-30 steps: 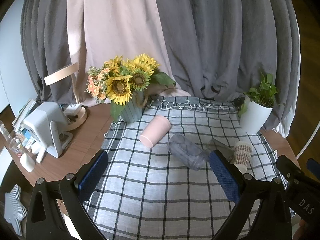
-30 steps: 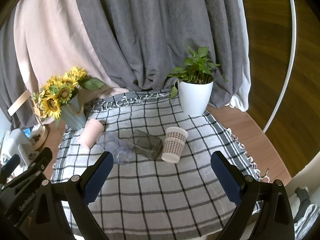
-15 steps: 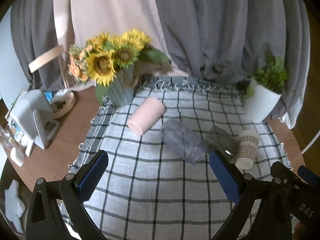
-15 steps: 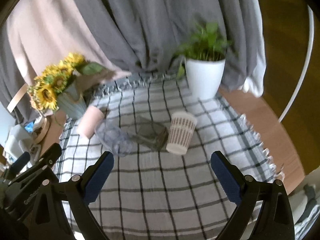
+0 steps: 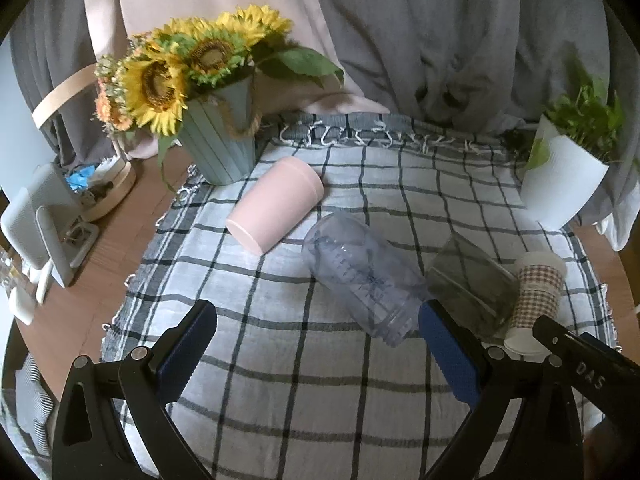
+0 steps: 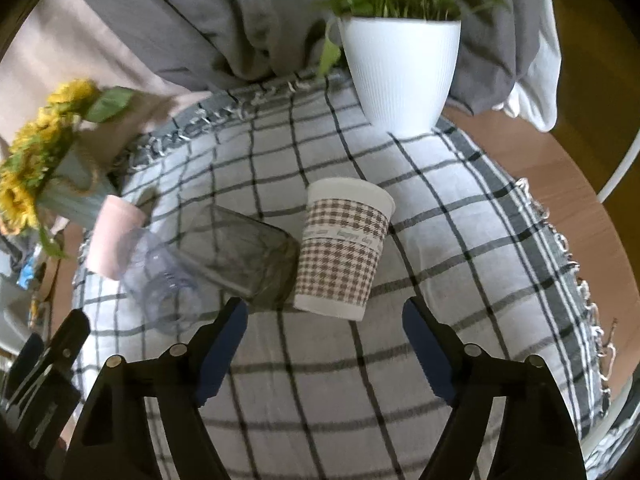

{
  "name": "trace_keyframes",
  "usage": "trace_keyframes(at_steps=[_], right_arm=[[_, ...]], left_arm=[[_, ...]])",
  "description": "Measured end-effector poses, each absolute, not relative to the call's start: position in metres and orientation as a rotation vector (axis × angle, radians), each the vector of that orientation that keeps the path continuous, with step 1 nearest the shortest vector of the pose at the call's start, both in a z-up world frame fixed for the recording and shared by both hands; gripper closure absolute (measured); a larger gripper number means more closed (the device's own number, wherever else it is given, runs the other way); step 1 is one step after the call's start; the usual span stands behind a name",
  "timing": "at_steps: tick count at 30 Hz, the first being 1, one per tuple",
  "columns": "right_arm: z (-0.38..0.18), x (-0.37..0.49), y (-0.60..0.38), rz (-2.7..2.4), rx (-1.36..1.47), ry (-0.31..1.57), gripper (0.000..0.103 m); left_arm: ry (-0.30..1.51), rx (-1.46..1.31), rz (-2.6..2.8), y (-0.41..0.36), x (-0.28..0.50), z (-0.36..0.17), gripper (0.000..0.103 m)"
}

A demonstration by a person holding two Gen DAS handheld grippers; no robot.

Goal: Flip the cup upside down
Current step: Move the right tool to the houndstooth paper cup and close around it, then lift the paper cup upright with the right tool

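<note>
A houndstooth paper cup (image 6: 342, 250) stands upright on the checked cloth (image 6: 440, 240), just beyond my open, empty right gripper (image 6: 324, 350). It also shows in the left wrist view (image 5: 536, 300) at the right. A dark square glass (image 6: 240, 254) lies on its side touching the cup. A clear plastic cup (image 5: 362, 276) and a pink cup (image 5: 276, 210) also lie on their sides. My left gripper (image 5: 320, 356) is open and empty, near the clear cup's mouth.
A sunflower vase (image 5: 220, 144) stands at the cloth's back left. A white plant pot (image 6: 400, 68) stands at the back right. A white appliance (image 5: 36, 224) and a round wooden tray (image 5: 108, 192) sit on the wooden table to the left.
Both grippers have moved forward and down toward the cups. The paper cup now sits close in front of the right gripper. The cups have not moved.
</note>
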State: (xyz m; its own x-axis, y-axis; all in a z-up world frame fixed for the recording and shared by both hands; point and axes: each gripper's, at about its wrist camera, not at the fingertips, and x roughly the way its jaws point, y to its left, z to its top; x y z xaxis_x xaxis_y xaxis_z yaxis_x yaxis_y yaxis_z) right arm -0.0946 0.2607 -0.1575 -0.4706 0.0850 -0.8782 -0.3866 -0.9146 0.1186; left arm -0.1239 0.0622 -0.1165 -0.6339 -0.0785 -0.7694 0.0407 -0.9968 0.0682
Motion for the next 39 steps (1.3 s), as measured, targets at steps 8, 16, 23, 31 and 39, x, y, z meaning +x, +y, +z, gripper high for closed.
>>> trace_keyframes(at_steps=[8,16,23,31,39], right_arm=[[-0.185,-0.120,0.272,2.389,-1.499,0.444,0.032],[-0.199,-0.132,0.278,2.392,-1.522,0.463,0.043],[-0.189,-0.121,0.281,2.424,-1.457,0.465,0.044],[-0.145,-0.082,0.259,2.503,-1.364,0.347,0.044],[-0.135,-0.049,0.199,2.605,-1.460,0.308,0.043]], left_arm=[[-0.121,1.334,-2.759,0.074,-0.135,-0.133,0.000],[-0.164,1.328,-2.758,0.082,-0.136,-0.137,0.000],[-0.180,1.328,-2.760,0.081,-0.131,-0.135,0.000],[-0.149,1.375,-2.786,0.061,-0.112,-0.128,0.000],[-0.151,1.418,-2.743,0.019,-0.086,-0.137,0.000]])
